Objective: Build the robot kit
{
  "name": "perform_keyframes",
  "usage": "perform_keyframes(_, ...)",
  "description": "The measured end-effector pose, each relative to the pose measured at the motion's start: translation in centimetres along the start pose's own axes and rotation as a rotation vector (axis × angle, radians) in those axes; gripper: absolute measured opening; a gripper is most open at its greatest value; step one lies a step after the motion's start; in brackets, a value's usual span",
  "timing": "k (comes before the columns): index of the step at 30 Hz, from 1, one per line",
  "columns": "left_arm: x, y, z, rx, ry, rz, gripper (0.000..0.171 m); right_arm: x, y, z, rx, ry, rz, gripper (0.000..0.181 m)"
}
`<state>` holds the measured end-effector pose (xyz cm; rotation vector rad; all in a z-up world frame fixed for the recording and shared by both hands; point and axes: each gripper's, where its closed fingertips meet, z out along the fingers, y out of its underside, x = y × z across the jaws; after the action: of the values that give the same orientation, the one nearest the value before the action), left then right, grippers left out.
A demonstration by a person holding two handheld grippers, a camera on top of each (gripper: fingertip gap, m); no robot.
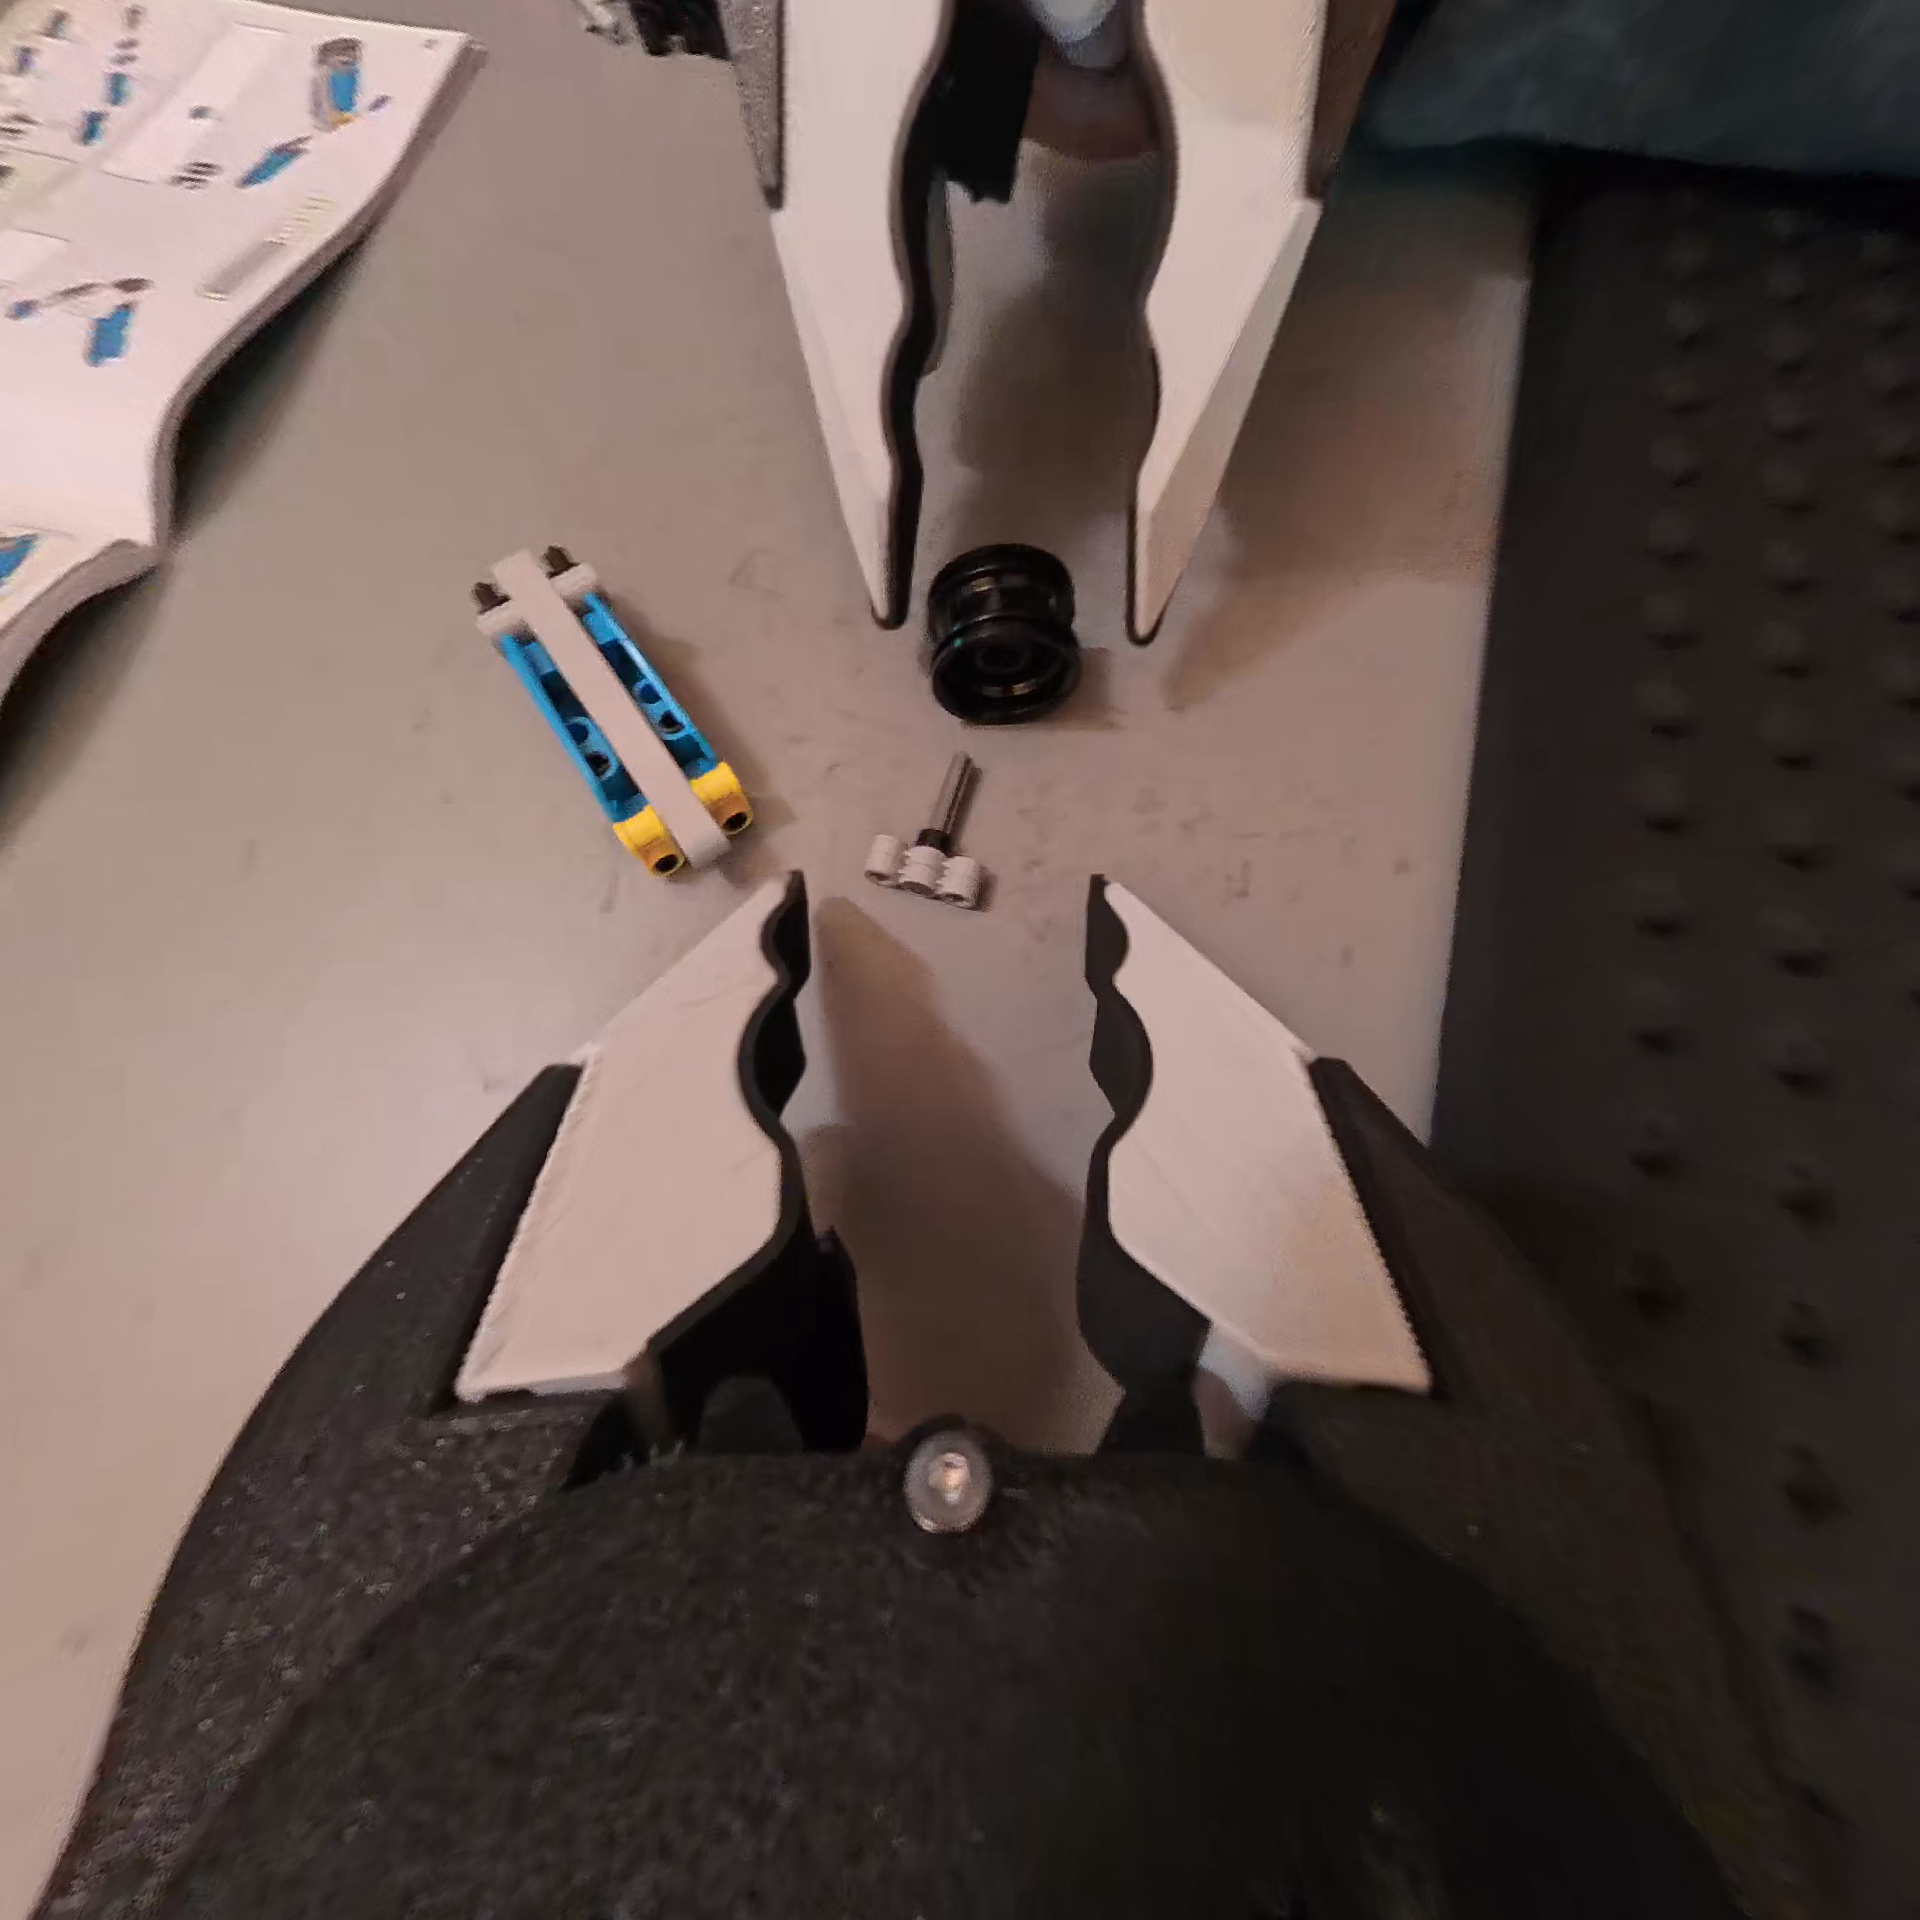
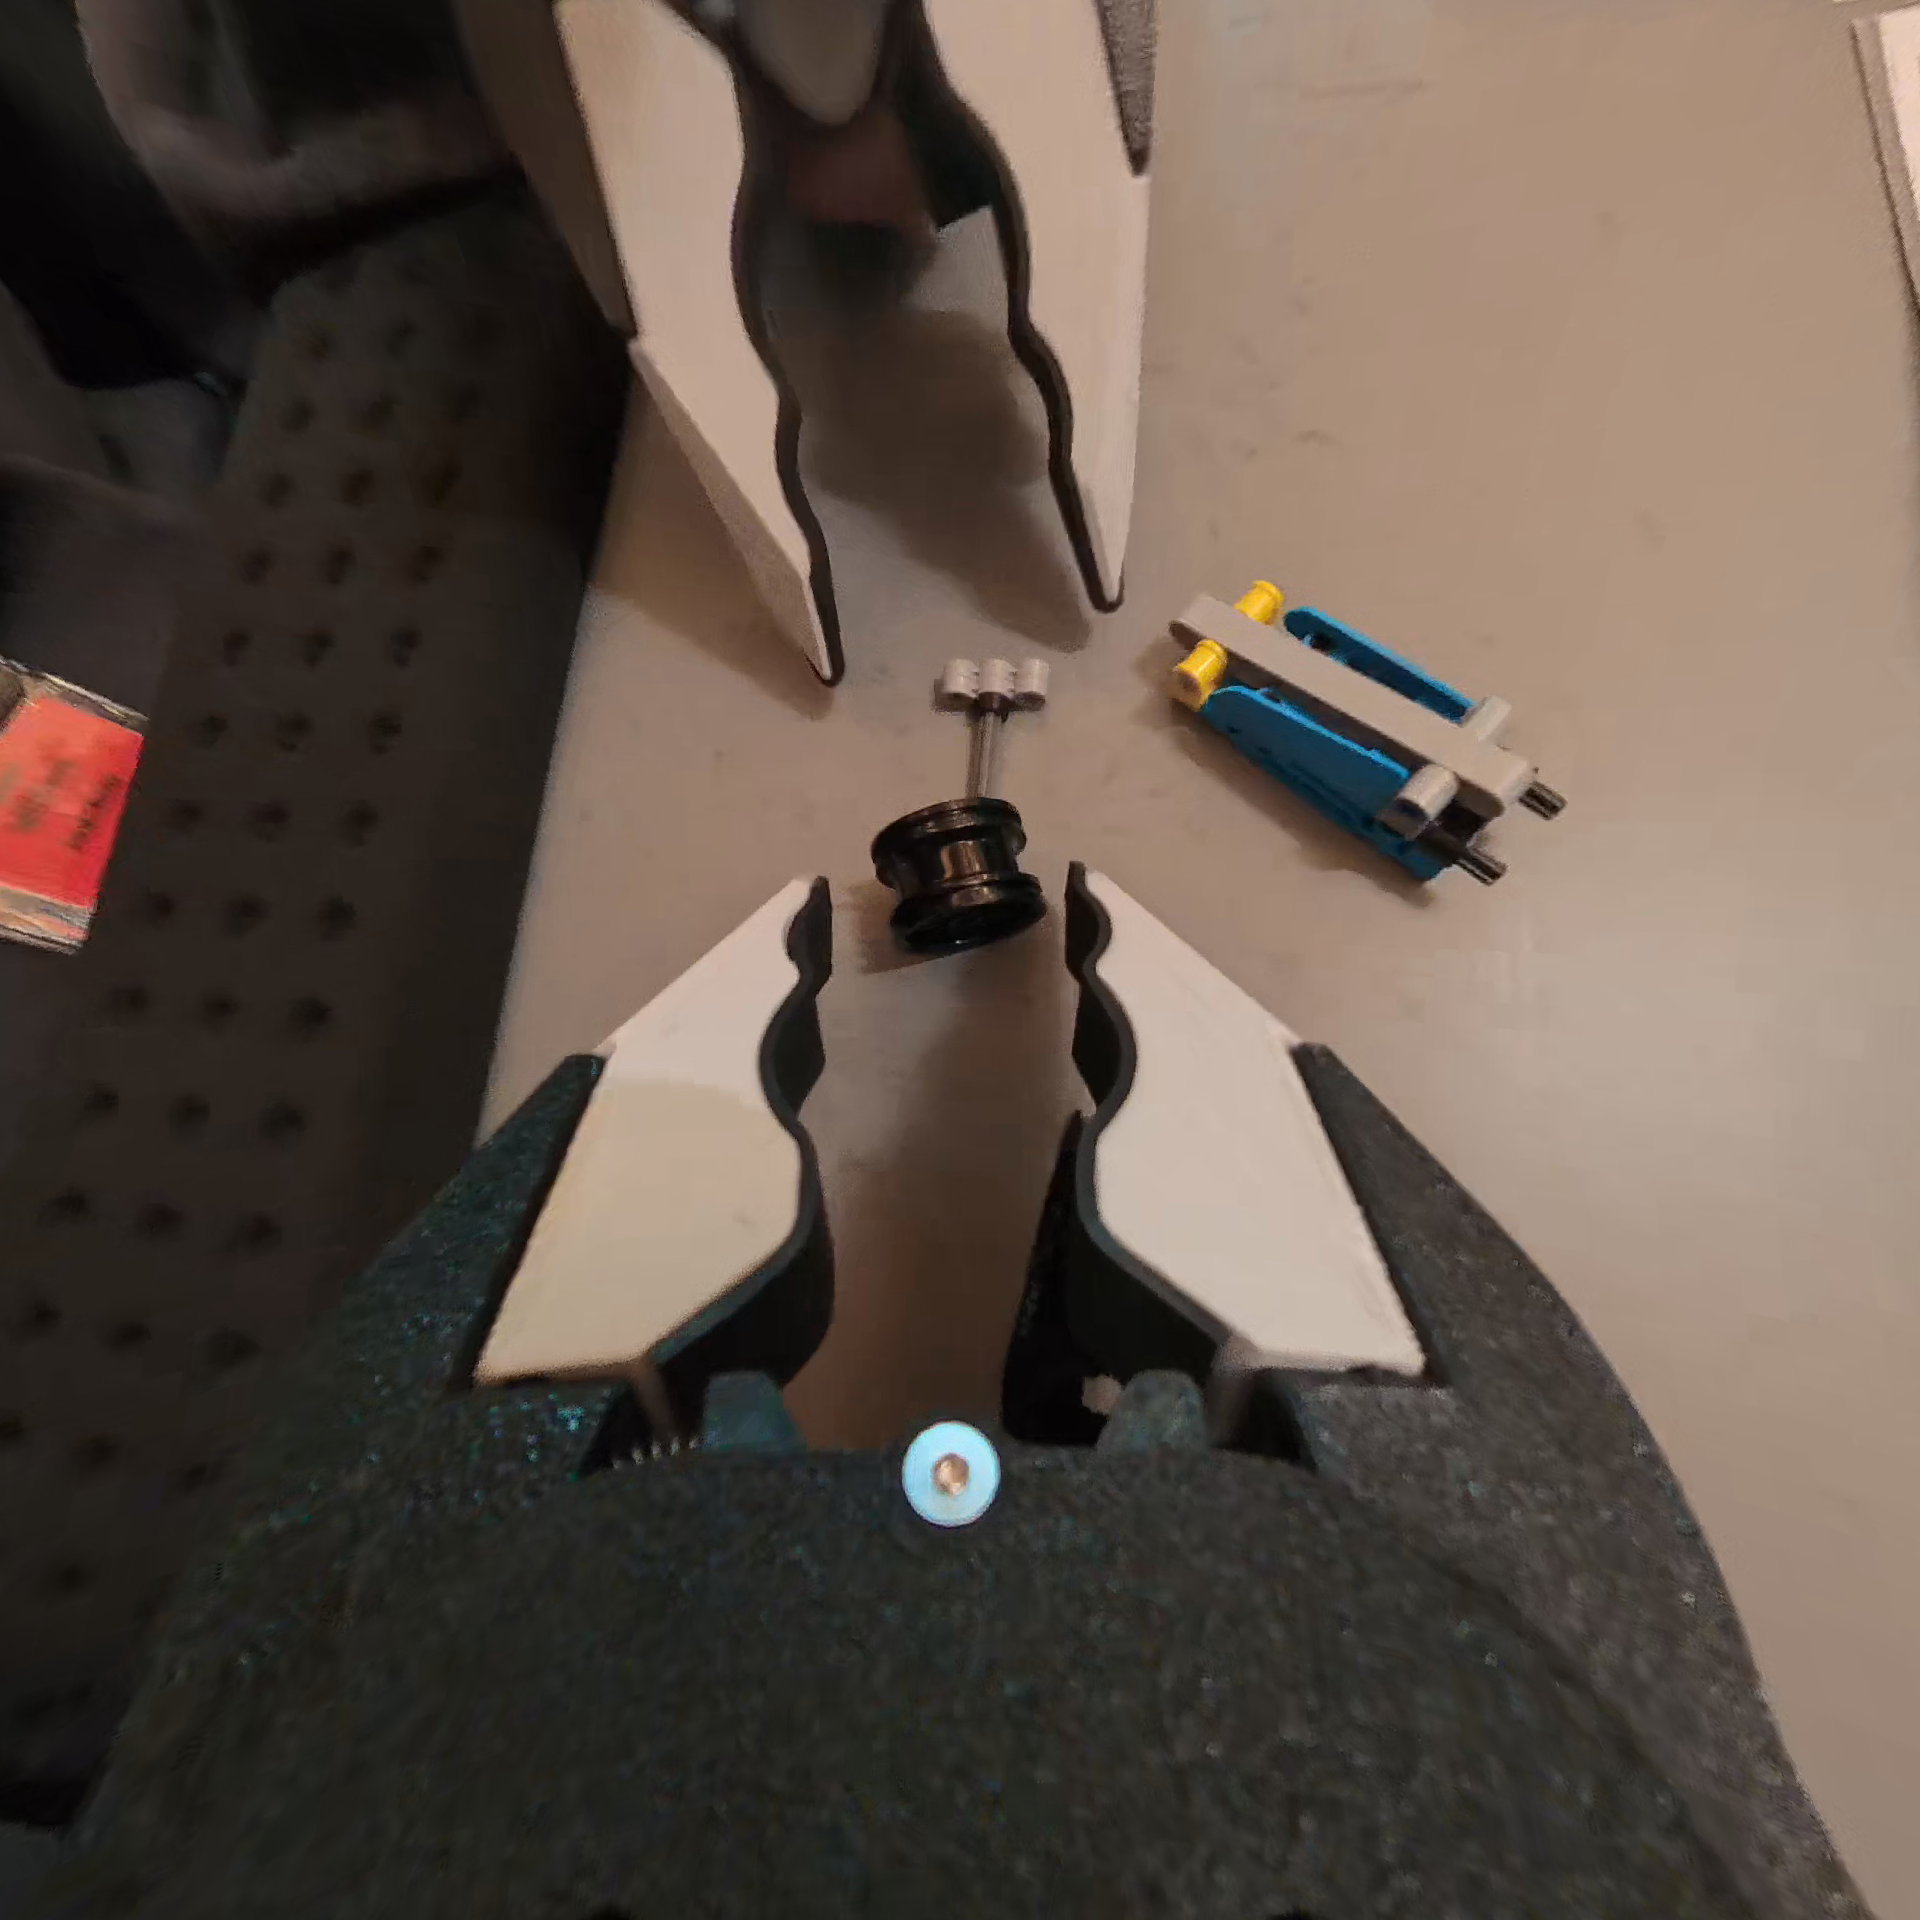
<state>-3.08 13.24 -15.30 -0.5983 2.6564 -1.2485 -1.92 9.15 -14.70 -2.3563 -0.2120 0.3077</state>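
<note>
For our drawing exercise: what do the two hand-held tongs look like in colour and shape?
Both the left tongs and the right tongs match: two pale grey, tapering fingers with wavy black inner edges, set in a rough black body that has a small round screw at its centre.

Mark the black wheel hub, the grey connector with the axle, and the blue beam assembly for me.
black wheel hub (image 1: 1003, 634), left wrist view, on its grooved rim.
grey connector with axle (image 1: 923, 871), left wrist view, on the grey block.
blue beam assembly (image 2: 1351, 717), right wrist view, on its grey top bar.
</note>
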Motion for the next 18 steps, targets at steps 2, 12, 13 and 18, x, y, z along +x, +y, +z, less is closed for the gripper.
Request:
perform_keyframes(2, -0.1, 0.1, 0.3, -0.016, 0.022, 0.023, 0.048, 0.0, 0.1, 0.4, -0.015, 0.023, -0.054, 0.046)
perform_keyframes(12, 0.1, 0.1, 1.2, -0.049, 0.059, 0.069, 0.028, 0.7, 0.7, 0.6, -0.034, 0.078, -0.124, 0.032)
perform_keyframes(13, 0.2, 0.1, 1.2, -0.048, 0.055, 0.077, 0.023, 0.7, 0.7, 0.6, -0.033, 0.079, -0.121, 0.032)
perform_keyframes(18, 0.2, 0.1, 1.1, -0.045, 0.032, 0.079, 0.023, 0.7, 0.6, 0.6, -0.012, 0.059, -0.099, 0.032)
